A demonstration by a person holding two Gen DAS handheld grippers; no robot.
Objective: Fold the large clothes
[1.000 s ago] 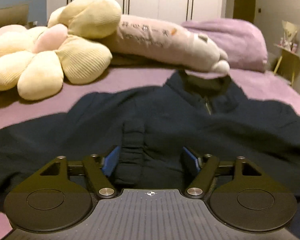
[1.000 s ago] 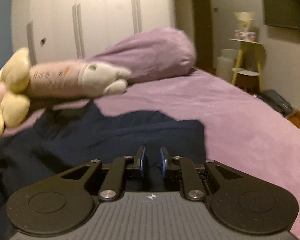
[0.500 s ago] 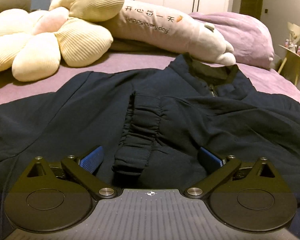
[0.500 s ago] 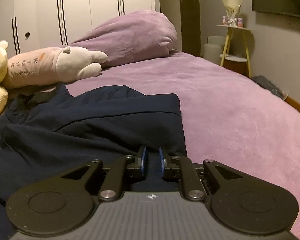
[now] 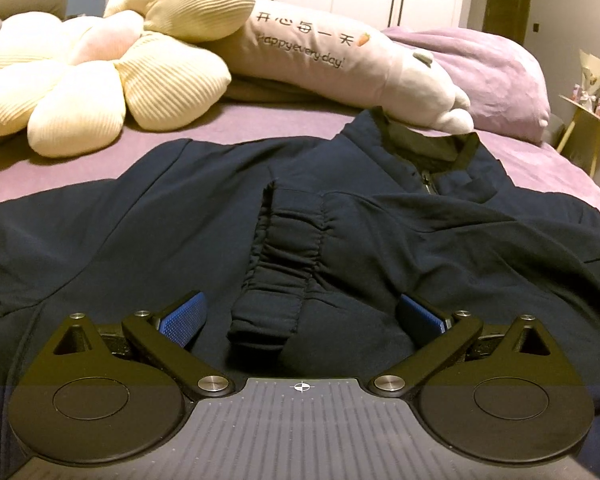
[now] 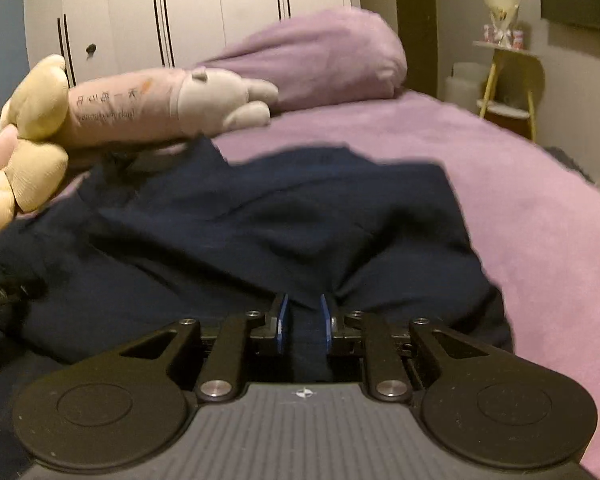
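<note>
A dark navy zip jacket (image 5: 148, 216) lies spread on the purple bed (image 6: 520, 208), collar toward the pillows. One sleeve is folded across its chest, and the gathered cuff (image 5: 288, 256) points at me. My left gripper (image 5: 300, 308) stands wide open just above the jacket. The cuff end lies between its blue pads (image 5: 182, 316), touching neither. My right gripper (image 6: 303, 318) is shut on a fold of the jacket (image 6: 284, 216) near its right edge, with navy cloth pinched between the narrow pads. This view is slightly blurred.
A cream flower cushion (image 5: 100, 80) and a long pink plush pillow (image 5: 324, 56) lie just beyond the collar. A purple pillow (image 6: 324, 52) sits behind them. White wardrobe doors (image 6: 220, 12) back the bed. A yellow side table (image 6: 508, 76) stands at the right.
My left jaws spread wide and let go of the sleeve cuff, which now rests on the jacket. My right gripper sank a little, still pinching the cloth.
</note>
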